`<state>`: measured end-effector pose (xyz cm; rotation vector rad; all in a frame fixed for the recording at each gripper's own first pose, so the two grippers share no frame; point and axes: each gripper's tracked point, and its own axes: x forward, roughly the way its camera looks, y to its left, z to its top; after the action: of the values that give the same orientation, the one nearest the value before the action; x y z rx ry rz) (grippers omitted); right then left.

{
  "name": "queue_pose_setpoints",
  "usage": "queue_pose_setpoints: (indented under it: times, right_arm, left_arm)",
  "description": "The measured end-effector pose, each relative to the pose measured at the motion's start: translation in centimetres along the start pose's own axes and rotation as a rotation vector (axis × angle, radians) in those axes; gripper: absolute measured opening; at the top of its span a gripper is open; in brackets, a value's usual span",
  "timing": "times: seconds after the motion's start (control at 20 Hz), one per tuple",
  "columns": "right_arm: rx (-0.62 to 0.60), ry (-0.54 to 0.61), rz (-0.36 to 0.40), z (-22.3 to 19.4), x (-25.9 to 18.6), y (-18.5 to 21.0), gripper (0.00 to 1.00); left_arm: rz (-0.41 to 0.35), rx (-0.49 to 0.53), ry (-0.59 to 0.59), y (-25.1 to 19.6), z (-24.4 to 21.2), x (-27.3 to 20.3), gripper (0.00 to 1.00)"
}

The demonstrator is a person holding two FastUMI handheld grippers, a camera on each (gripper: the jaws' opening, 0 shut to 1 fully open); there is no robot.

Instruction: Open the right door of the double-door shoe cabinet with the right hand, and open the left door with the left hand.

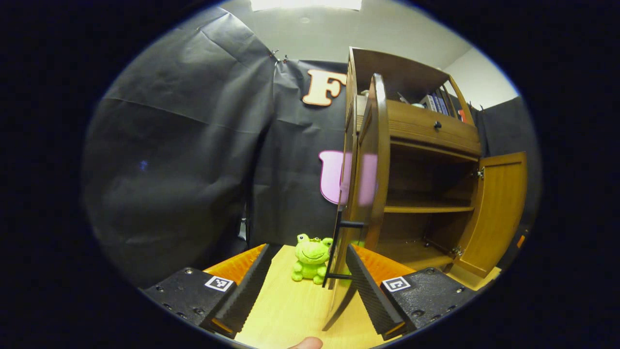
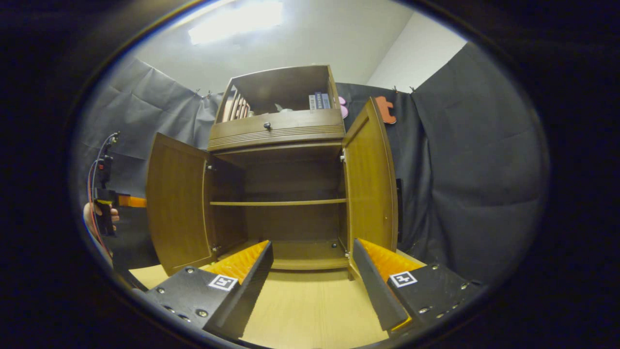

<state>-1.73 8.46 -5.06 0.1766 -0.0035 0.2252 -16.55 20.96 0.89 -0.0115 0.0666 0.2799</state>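
Right gripper view: shoe cabinet [image 2: 278, 140] right door [image 2: 370, 184] and left door [image 2: 177, 208] swung wide, task seemingly done; right hand-held gripper [image 2: 310, 271] and left hand-held gripper [image 1: 307, 286] both released, grasping nothing.

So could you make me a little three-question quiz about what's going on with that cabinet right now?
1. True or false: both doors of the shoe cabinet stand open.
2. What sits on the table beside the left door? A) a green frog toy B) a red ball C) a mug
3. Fill in: the jaws of the left gripper and of the right gripper are both ____ and hold nothing.

Key:
1. True; the left door and the right door are swung out, baring the shelf.
2. A, the frog toy.
3. open
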Motion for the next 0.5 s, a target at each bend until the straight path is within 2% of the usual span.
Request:
queue_pose_setpoints:
  times: [0.2,0.25,0.3,0.5]
  right_arm:
    - [0.005,-0.005,-0.011,0.1,0.1,-0.1,0.98]
    - [0.004,-0.003,-0.007,0.1,0.2,0.0,0.98]
    - [0.002,-0.002,-0.006,0.0,0.1,0.1,0.98]
    - [0.0,-0.006,-0.037,0.3,0.4,-0.3,0.98]
  left_arm:
    - [-0.039,-0.001,-0.04,-3.0,1.7,-1.8,0.92]
    - [-0.038,0.005,-0.043,-3.5,1.9,-1.9,0.96]
    - [-0.043,0.01,-0.046,-4.1,2.0,-2.1,0.92]
    - [-0.035,0.039,-0.016,-6.9,1.3,-1.8,0.92]
